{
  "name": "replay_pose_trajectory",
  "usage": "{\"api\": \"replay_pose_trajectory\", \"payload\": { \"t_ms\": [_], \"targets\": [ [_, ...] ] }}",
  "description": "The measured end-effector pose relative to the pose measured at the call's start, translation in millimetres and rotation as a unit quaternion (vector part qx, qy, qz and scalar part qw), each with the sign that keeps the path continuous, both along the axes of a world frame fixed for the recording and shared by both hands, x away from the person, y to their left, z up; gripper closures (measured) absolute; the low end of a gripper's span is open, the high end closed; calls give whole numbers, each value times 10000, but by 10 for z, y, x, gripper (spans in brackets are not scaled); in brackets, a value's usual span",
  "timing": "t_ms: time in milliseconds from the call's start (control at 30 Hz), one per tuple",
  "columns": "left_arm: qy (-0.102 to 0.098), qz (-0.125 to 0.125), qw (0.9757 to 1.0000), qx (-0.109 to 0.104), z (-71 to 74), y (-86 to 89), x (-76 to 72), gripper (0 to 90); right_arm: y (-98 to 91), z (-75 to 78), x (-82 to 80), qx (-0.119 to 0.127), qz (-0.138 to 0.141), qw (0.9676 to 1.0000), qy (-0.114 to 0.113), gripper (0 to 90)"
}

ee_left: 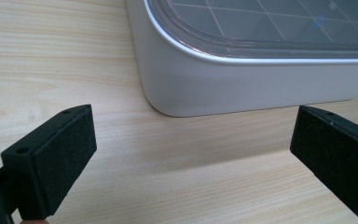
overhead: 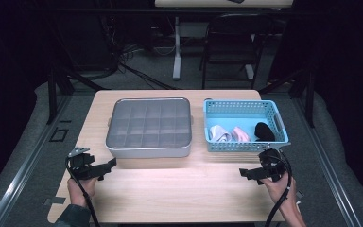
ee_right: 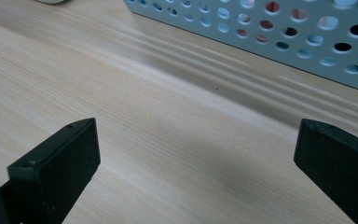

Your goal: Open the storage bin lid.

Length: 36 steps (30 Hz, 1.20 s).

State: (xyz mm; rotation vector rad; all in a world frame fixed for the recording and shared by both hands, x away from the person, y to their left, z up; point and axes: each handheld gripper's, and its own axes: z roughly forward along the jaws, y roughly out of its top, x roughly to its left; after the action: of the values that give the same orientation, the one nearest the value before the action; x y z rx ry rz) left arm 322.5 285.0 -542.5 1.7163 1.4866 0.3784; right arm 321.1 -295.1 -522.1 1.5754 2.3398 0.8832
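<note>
A grey compartment box (overhead: 149, 127) with a clear gridded lid sits at the table's centre-left. Its near-left corner (ee_left: 177, 88) fills the upper part of the left gripper view. To its right stands a light-blue perforated basket (overhead: 244, 124) holding a white rolled cloth (overhead: 220, 134), a pink one (overhead: 240, 134) and a black one (overhead: 264, 131). My left gripper (overhead: 108, 165) hovers open just off the box's front-left corner; both jaws are wide apart with nothing between them (ee_left: 191, 158). My right gripper (overhead: 246, 173) is open in front of the basket wall (ee_right: 279, 28), empty (ee_right: 196, 163).
The wooden table (overhead: 179, 189) has a broad bare area in front of the box and basket. A chair (overhead: 231, 42) and a table leg (overhead: 177, 47) stand on the floor beyond the far edge. Dark surroundings flank both sides.
</note>
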Motion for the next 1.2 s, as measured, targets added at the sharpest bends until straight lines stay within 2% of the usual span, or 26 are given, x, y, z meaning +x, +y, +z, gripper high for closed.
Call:
{"api": "replay_pose_trajectory", "payload": {
  "t_ms": [100, 200, 533, 667, 733, 833, 967, 1200],
  "targets": [
    [4, -9, 10000, 21, 2, -9, 0, 1, 17, -2, 10, 13, 41, 10000, 7, 0],
    [19, -33, 10000, 37, -5, -12, 4, 2, 34, -7, 28, 160, 108, 9998, 70, 0],
    [119, 19, 9999, 83, 4, -18, 10, 2, 93, 64, 24, 313, 57, 9995, -87, 33],
    [96, 19, 9999, 42, 33, -29, 16, 3, 105, 115, 10, 415, 100, 9988, -234, 41],
    [77, 16, 9999, 70, 50, -42, 29, 3, 107, 132, 10, 545, 123, 9979, -320, 55],
    [48, 3, 10000, 67, 91, -53, 59, 3, 137, 167, 20, 606, 126, 9975, -335, 70],
    [-40, 13, 10000, 49, 164, -67, 76, 3, 210, 231, 64, 574, 217, 9972, -428, 94],
    [-22, -39, 10000, 6, 236, -79, 159, 3, 337, 312, 171, 575, 336, 9965, -499, 116]
  ]
}}
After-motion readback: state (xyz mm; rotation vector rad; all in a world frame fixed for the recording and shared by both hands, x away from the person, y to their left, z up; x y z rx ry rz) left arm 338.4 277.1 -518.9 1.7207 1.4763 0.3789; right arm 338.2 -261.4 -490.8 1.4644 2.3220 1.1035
